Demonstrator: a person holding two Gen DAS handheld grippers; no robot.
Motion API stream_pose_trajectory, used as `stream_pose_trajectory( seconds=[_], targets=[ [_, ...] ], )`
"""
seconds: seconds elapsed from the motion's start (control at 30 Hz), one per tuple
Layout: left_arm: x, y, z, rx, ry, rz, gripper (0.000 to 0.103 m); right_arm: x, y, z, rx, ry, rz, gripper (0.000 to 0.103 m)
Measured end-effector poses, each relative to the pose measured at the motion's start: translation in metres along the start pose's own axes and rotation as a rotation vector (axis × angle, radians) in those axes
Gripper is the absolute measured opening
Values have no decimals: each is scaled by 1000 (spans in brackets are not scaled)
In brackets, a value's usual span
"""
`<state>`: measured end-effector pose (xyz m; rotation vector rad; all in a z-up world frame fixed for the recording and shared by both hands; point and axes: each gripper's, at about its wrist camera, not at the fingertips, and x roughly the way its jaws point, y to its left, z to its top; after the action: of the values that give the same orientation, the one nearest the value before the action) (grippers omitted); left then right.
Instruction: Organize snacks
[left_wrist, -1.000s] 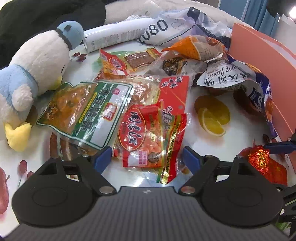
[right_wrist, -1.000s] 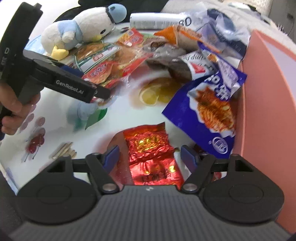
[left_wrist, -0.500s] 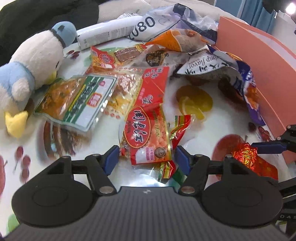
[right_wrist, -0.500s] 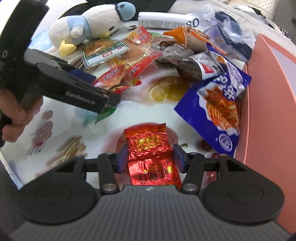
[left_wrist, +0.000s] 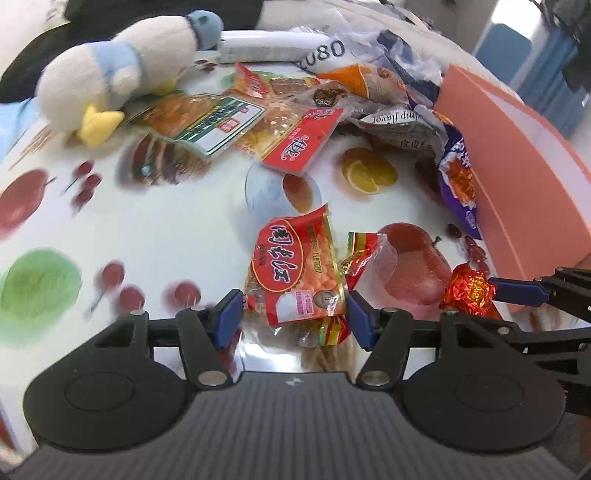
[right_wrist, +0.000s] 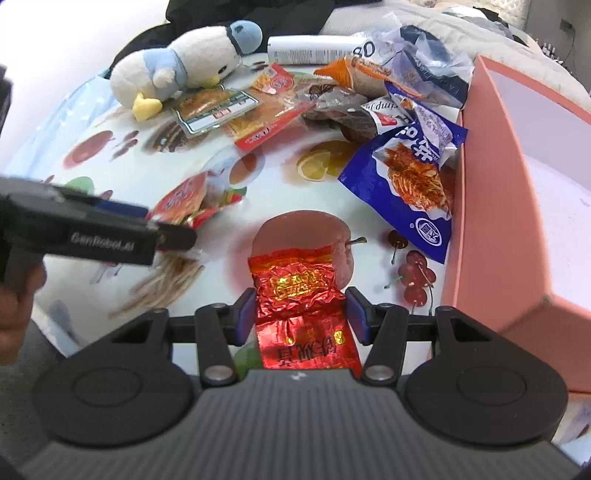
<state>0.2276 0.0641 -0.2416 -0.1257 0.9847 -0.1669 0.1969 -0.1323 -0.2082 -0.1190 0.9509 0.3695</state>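
Fruit pictures cover the white tablecloth (left_wrist: 177, 221), with a heap of snack bags at its far side beside a plush penguin (left_wrist: 122, 70). On the right stands an open pink box (right_wrist: 491, 184). The left gripper (left_wrist: 293, 317) is closing, its blue pads pressing the sides of a red peanut packet (left_wrist: 295, 273) near the middle of the table. The right gripper (right_wrist: 301, 314) is clamped on a crinkled red foil packet (right_wrist: 301, 295), just left of the box. A blue noodle bag (right_wrist: 402, 181) leans against the box wall.

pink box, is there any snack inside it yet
No: in the right wrist view the pink box shows only bare white lining, and the blue noodle bag lies outside against its wall.
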Motion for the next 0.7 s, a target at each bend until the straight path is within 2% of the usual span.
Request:
stream_pose_trajectory(
  seconds=[0.07, 0.13, 0.17, 0.23, 0.3, 0.37, 0.5, 0.63, 0.67, 0.7],
  targets=[
    [-14, -1, -6, -45, -45, -7, 64, -7, 1, -1, 1, -11, 0, 54],
    [-27, -5, -10, -72, -72, -8, 39, -13, 2, -3, -6, -26, 1, 54],
    [-31, -6, -11, -87, -74, -8, 33, -15, 0, -4, -8, -31, -7, 54],
    [-35, -8, -12, -117, -85, -13, 29, -17, -5, -5, 13, -28, -13, 54],
    [-33, -10, -12, -129, -66, -12, 22, -21, -10, -5, 34, -39, -9, 54],
    [-30, -11, -13, -136, -56, -15, 20, -23, -10, -6, 34, -44, -13, 54],
    [-25, -10, -20, -116, -32, 17, 20, -24, -9, -10, 36, -41, -12, 54],
    [-26, -8, -20, -76, -51, 13, 24, -26, -8, -10, 53, -54, 11, 54],
    [-25, -8, -17, -68, -54, 12, 33, -26, -8, -9, 54, -56, 12, 54],
    [-24, -7, -14, -65, -60, 14, 49, -25, -7, -7, 51, -58, 13, 54]
  ],
)
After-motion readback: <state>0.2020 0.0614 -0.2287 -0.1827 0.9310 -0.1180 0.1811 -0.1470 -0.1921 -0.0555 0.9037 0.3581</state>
